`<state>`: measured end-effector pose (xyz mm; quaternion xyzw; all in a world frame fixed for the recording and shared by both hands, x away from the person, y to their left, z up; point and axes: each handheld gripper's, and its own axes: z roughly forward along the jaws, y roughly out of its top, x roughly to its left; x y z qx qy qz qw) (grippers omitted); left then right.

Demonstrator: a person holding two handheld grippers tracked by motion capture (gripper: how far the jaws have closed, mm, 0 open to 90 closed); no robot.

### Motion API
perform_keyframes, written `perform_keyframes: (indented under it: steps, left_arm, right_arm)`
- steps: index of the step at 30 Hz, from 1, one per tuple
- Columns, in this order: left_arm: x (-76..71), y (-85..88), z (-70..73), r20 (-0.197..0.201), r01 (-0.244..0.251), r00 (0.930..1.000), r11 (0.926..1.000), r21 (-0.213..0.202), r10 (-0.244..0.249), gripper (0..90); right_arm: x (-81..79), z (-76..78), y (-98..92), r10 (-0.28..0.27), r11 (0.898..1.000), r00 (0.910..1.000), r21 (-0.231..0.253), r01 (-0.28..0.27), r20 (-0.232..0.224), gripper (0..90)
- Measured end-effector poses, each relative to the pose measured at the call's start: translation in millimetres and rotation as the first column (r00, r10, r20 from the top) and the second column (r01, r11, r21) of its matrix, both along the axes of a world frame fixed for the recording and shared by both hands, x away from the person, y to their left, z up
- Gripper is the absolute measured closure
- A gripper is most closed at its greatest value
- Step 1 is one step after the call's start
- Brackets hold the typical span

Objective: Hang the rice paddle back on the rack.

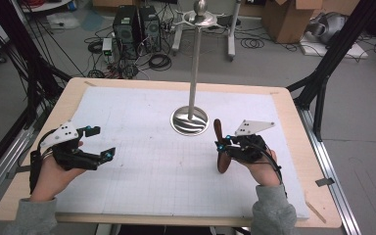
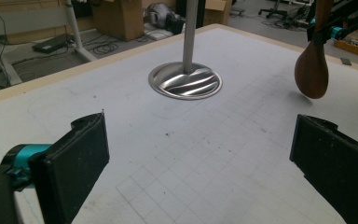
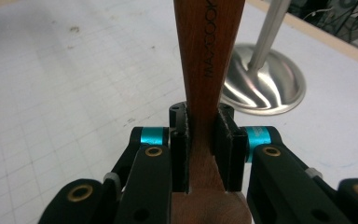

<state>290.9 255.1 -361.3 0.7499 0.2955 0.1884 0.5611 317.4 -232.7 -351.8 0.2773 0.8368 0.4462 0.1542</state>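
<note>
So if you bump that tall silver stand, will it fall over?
Probably not easily. The stand has a wide round base lying flat on the table, likely heavy metal. But its pole is tall with a fitting on top, so a hard knock up high might tip it.

Grey sleeves (image 1: 34, 215), black teal-jointed grippers (image 1: 96, 143)

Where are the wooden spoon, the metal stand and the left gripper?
wooden spoon (image 3: 207, 51), right gripper view, on its handle.
metal stand (image 1: 189, 121), high view, on its round base.
left gripper (image 1: 100, 142), high view, between its fingertips.

Even indoor light, soft focus
</note>
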Motion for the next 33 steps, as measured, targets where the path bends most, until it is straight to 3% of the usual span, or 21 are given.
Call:
perform_keyframes:
  steps: [8,15,22,30,33]
  left_arm:
    - [0.1,-0.7,-0.2,-0.002,0.004,1.0,1.0,-0.002,-0.004,5.0]
    - [0.0,-1.3,-0.6,-0.007,0.005,1.0,1.0,-0.003,-0.005,4.9]
    - [-0.1,-2.1,-1.0,-0.011,0.008,0.9999,1.0,-0.006,-0.008,4.9]
    - [0.7,-3.2,-3.1,-0.02,0.012,0.9997,0.9999,-0.005,-0.013,5.0]
    - [0.1,-3.0,-3.3,-0.021,0.015,0.9997,0.9999,-0.006,-0.015,4.9]
  right_arm:
    - [-1.9,4.2,-6.4,-0.023,0.999,0.9992,0.042,0.021,0.033,77.5]
    - [-3.1,10.0,-7.5,-0.05,0.998,0.9973,0.047,0.047,0.054,77.5]
    - [1.0,16.0,-15.4,-0.053,0.993,0.9966,0.109,0.046,0.063,77.5]
    - [4.7,21.7,-16.0,-0.026,0.994,0.9963,0.107,0.018,0.081,77.5]
    - [6.0,24.3,-16.4,-0.021,0.994,0.9976,0.111,0.014,0.066,77.5]
